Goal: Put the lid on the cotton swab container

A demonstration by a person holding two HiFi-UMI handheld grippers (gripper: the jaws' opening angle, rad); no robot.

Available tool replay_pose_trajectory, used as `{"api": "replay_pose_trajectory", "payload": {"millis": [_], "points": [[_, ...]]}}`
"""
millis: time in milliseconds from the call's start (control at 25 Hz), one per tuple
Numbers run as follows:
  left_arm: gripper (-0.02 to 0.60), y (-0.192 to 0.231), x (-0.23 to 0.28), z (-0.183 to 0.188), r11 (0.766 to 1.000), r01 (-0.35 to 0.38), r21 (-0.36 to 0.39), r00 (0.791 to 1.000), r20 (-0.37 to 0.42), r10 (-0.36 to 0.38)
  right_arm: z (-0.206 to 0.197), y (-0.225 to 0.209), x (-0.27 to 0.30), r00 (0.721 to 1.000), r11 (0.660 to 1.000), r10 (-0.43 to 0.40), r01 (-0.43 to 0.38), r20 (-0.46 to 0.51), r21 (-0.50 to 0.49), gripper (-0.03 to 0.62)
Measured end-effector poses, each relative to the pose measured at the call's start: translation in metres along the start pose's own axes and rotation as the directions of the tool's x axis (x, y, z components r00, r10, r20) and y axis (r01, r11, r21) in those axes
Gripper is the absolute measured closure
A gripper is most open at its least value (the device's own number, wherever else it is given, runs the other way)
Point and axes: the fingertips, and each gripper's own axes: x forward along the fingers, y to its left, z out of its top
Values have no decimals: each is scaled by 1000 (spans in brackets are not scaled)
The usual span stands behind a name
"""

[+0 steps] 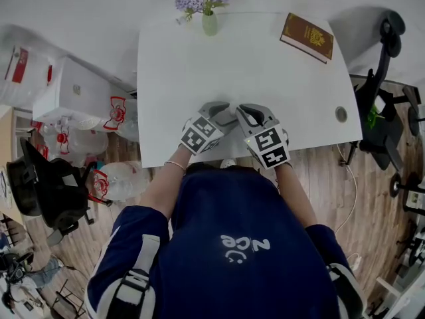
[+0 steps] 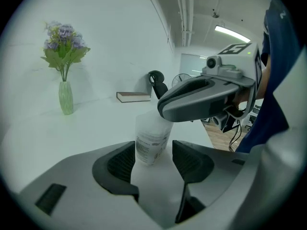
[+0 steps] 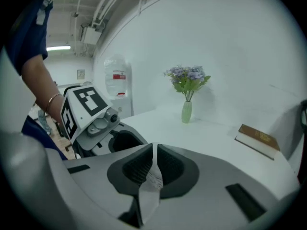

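A translucent cotton swab container (image 2: 152,139) with a printed label stands on the white table (image 1: 199,65) between the jaws of my left gripper (image 2: 153,159), whose pads sit against its sides. My right gripper (image 2: 165,108) hangs right over its top and hides the rim. In the right gripper view, that gripper (image 3: 153,159) is shut on a thin clear lid (image 3: 154,180) with print on it. The left gripper (image 3: 93,116) is just below and to the left there. In the head view both grippers, left (image 1: 222,117) and right (image 1: 247,117), meet near the table's front edge and cover the container.
A green vase of purple flowers (image 1: 209,20) stands at the table's far edge and a brown book (image 1: 307,37) lies at the far right corner. A cable hole (image 1: 340,114) is near the right edge. An office chair (image 1: 385,105) stands right; boxes and bags (image 1: 73,98) are left.
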Motion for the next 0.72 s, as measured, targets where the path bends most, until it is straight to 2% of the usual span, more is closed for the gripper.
{"api": "replay_pose_trajectory", "payload": {"millis": [160, 360, 440, 560, 720], "points": [[324, -10, -20, -6, 999, -19, -25, 999, 30, 19, 6, -9, -10, 995, 984, -36, 20, 90, 177, 536], [324, -21, -50, -7, 997, -50, -60, 992, 115, 56, 11, -10, -30, 979, 973, -101, 60, 176, 224, 534], [324, -21, -64, 0, 992, -68, -103, 980, 178, 85, 5, -10, -37, 973, 966, -132, 84, 187, 243, 534], [335, -19, -85, 13, 979, -102, -174, 951, 273, 148, -10, -9, -49, 970, 956, -160, 106, 182, 273, 535], [368, -18, -108, 15, 962, -158, -222, 920, 320, 225, -28, -8, -61, 965, 938, -208, 149, 163, 313, 535]]}}
